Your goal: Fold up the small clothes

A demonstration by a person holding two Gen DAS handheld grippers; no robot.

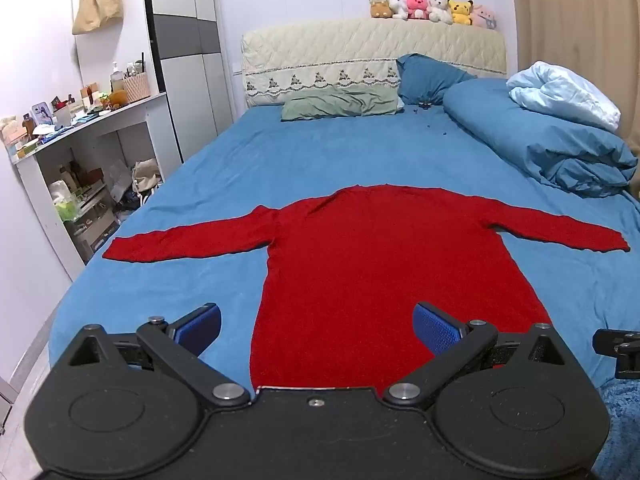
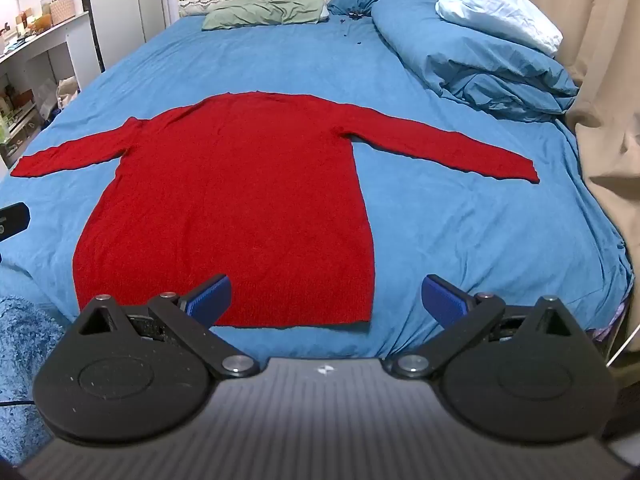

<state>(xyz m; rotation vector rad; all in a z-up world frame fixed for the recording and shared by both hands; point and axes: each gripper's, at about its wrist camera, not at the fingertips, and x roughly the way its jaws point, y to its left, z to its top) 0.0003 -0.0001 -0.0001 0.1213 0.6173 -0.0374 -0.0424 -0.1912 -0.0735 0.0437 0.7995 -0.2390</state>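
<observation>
Red sweater point(image 1: 360, 256) lies flat on the bed point(image 1: 248, 152); left hand-held gripper point(image 1: 316, 330) and right hand-held gripper point(image 2: 326, 300) both spread, empty.

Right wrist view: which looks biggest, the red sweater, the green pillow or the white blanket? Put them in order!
1. Red sweater, by far the biggest.
2. and 3. Green pillow and white blanket look about alike; both lie far from the camera, so I won't rank them.

Both views taken from the foot of the bed point(image 1: 280, 152), faced toward the headboard point(image 1: 372, 52), left view set farther left, sweater point(image 1: 360, 260) and pillows point(image 2: 264, 10) shared by both
</observation>
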